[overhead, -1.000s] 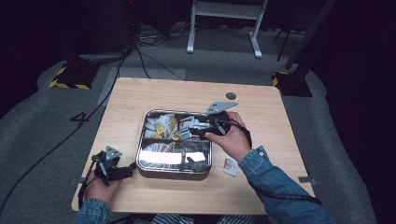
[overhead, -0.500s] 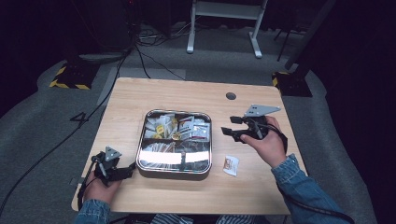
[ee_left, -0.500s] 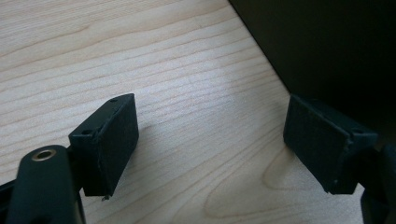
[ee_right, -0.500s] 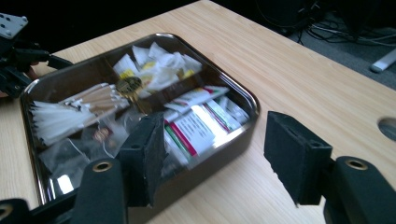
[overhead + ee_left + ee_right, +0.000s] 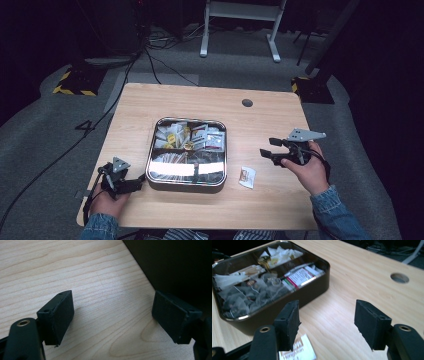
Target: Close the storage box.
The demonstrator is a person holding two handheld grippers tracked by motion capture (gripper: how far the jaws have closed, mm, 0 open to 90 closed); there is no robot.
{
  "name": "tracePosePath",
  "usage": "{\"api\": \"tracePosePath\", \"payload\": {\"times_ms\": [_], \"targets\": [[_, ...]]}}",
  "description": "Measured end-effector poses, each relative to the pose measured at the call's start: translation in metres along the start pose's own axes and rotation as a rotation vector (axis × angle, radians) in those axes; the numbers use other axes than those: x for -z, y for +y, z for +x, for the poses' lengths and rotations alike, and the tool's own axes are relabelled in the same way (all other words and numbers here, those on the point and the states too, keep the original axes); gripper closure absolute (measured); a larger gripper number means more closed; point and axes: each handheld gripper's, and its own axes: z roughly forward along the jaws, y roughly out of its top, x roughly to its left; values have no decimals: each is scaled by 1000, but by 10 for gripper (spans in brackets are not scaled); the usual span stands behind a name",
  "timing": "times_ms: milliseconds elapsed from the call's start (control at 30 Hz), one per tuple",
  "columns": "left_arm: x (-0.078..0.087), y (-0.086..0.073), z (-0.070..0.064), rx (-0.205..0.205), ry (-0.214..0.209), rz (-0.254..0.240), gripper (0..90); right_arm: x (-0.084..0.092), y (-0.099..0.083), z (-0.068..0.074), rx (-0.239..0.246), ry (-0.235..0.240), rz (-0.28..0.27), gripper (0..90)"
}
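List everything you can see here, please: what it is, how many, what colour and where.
table: one, light wood, centre of the room
tin: one, dark with a shiny rim, middle of the table, holding sachets and tea bags
loose sachet: one, white, on the table right of the tin
round hole: one, far right part of the tabletop
cables: several, black, on the grey floor behind
left claw: one, black, open, by the tin's near left corner
right claw: one, black, open, right of the tin
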Motion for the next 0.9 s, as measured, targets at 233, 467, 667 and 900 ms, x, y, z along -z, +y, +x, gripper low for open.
{"api": "tracePosePath", "payload": {"times_ms": [233, 467, 667, 900], "targets": [[0, 0, 0, 3, 0, -2, 184, 4, -33, -8, -54, -21, 2, 374], [0, 0, 0, -2, -3, -1, 184, 2, -69, -24, -87, -76, 52, 382], [0, 0, 0, -2, -3, -1, 183, -6, -84, -29, -98, -83, 85, 379], [0, 0, 1, -4, -3, -2, 183, -13, -95, -31, -124, -110, 131, 367]]}}
